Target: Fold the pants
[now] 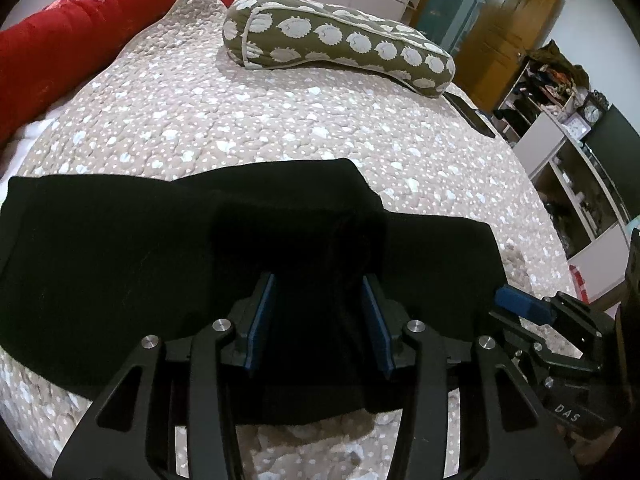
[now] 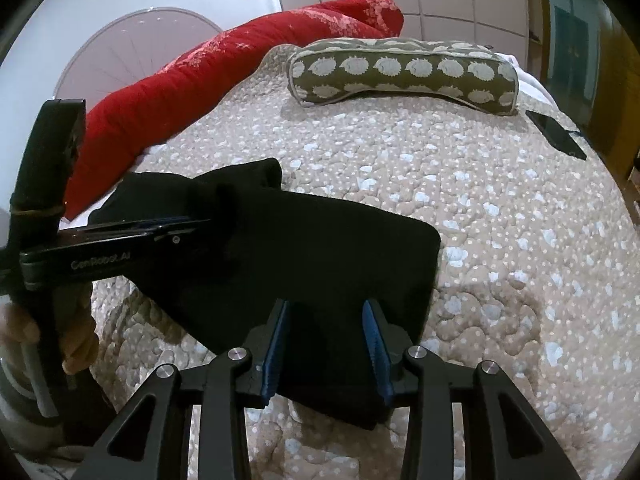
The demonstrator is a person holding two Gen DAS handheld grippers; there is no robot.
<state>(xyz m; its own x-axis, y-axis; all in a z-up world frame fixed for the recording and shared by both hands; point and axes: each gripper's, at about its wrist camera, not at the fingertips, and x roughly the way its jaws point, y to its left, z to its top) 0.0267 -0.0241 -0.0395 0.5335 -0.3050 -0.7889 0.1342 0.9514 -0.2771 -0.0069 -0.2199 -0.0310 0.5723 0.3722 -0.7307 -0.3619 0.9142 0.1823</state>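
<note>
Jaws, both sets: spread apart, pads clear of each other, nothing pinched that I can see. My left gripper hangs low over the middle of the pants; my right gripper hangs over their near right corner. Pants: black, already doubled into a thick band lying across the bed, with a raised hump of cloth at the far edge just ahead of my left pads. Whether my pads touch the cloth, I cannot tell; black on black hides it. Also present: spotted bolster pillow and red quilt at the far side, a dark phone near the bed's right edge, all well apart from the pants. Step in hand, as I judge it: take the near edge for the next fold. To do it well: bite every layer at each end, lift both sides level, carry over evenly, flatten that hump before releasing.
</note>
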